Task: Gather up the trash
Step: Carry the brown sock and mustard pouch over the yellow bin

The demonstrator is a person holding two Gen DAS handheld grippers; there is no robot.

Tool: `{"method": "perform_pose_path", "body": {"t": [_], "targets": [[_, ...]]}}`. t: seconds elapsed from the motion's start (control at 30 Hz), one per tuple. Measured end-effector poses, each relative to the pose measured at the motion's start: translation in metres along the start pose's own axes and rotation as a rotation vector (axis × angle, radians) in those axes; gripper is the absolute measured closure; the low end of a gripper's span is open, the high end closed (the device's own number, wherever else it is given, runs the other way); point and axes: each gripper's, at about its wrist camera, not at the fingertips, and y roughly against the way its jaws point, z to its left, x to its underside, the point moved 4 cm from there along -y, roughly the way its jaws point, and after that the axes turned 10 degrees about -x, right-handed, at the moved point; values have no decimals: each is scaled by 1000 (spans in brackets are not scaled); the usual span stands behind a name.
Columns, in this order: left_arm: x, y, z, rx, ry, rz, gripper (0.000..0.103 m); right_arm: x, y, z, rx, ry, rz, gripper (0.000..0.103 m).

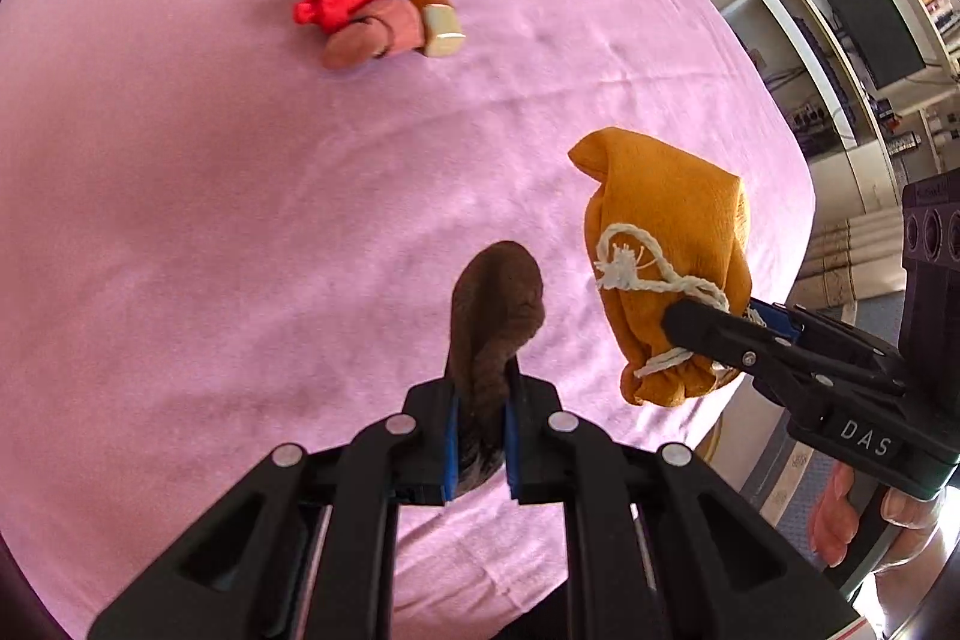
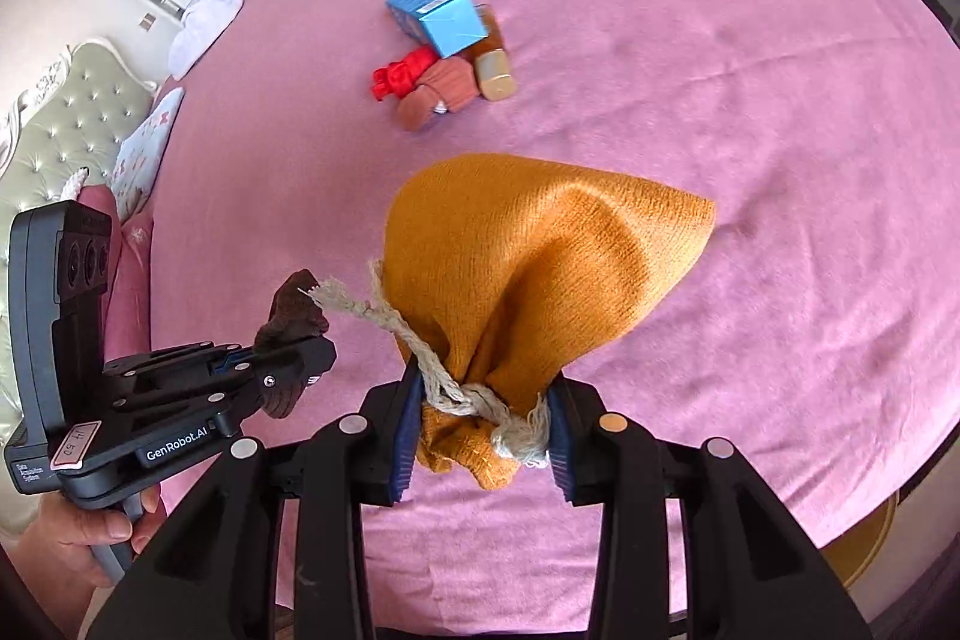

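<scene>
The left gripper (image 1: 480,436) is clamped nearly closed on a dark brown cloth (image 1: 495,316), which sticks up from between its blue pads and hangs clear above the pink tablecloth (image 1: 210,250). The right gripper (image 2: 480,436) pinches the tied neck of a mustard-yellow drawstring bag (image 2: 540,250), its jaws partly open around the bunched fabric and the white cord (image 2: 462,394); the body of the bag balloons out ahead of the fingers, its long axis running away from them, with its mouth cinched shut.

The two tools hang side by side near the table edge closest to the person, the brown cloth just to the left of the bag's knotted neck, near but not touching. So the cloth has only a short way across to the bag, though the closed neck looks likely to need loosening first.

More trash lies well apart, toward the middle of the tablecloth: a blue carton (image 2: 441,19), a red crumpled piece (image 2: 402,79), a rust-pink roll (image 2: 435,100) and a beige-capped bottle (image 2: 493,70), all touching in one cluster. The bag is the nearer of the two held things to it.

Readable writing: "GenRobot.AI" on the left tool, "DAS" on the right. The carton's print is too small to read
</scene>
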Motion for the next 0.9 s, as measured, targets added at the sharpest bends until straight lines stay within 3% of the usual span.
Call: {"method": "perform_pose_path", "body": {"t": [0.43, 0.7, 0.9], "targets": [[38, -48, -206, 42, -289, 111, 92, 81, 121, -147, 62, -242, -140, 68], [80, -92, -334, 63, -443, 198, 92, 163, 189, -253, 121, -450, -202, 67], [117, -123, -416, 70, -587, 257, 92, 229, 219, -316, 169, -601, -219, 67]]}}
